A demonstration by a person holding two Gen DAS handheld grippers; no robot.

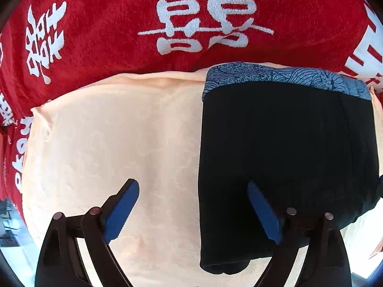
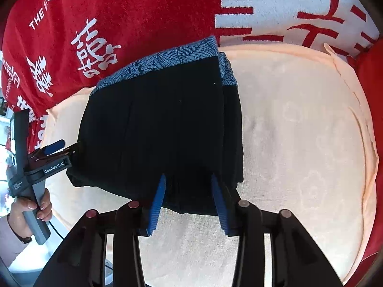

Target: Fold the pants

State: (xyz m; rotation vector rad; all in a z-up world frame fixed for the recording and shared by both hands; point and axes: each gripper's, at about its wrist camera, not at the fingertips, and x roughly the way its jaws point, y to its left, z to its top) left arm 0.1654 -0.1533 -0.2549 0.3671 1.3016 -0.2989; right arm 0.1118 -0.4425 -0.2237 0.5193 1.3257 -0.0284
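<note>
The black pants (image 1: 287,143) lie folded into a compact rectangle on a peach towel (image 1: 119,143), their blue patterned waistband (image 1: 275,76) at the far end. My left gripper (image 1: 191,187) stands wide open over the pants' left edge, one finger above the towel and the other above the black cloth. In the right wrist view the pants (image 2: 155,124) fill the middle. My right gripper (image 2: 188,177) is partly open, its blue pads on either side of the near folded edge without squeezing it. The left gripper (image 2: 68,147) shows at the pants' left side, held by a hand (image 2: 31,205).
Under the peach towel (image 2: 299,143) lies a red blanket (image 2: 143,12) with white characters and a white panel with red characters (image 2: 287,12). The towel's bare part stretches to the right of the pants. The surface's edge and a bright floor show at the far left.
</note>
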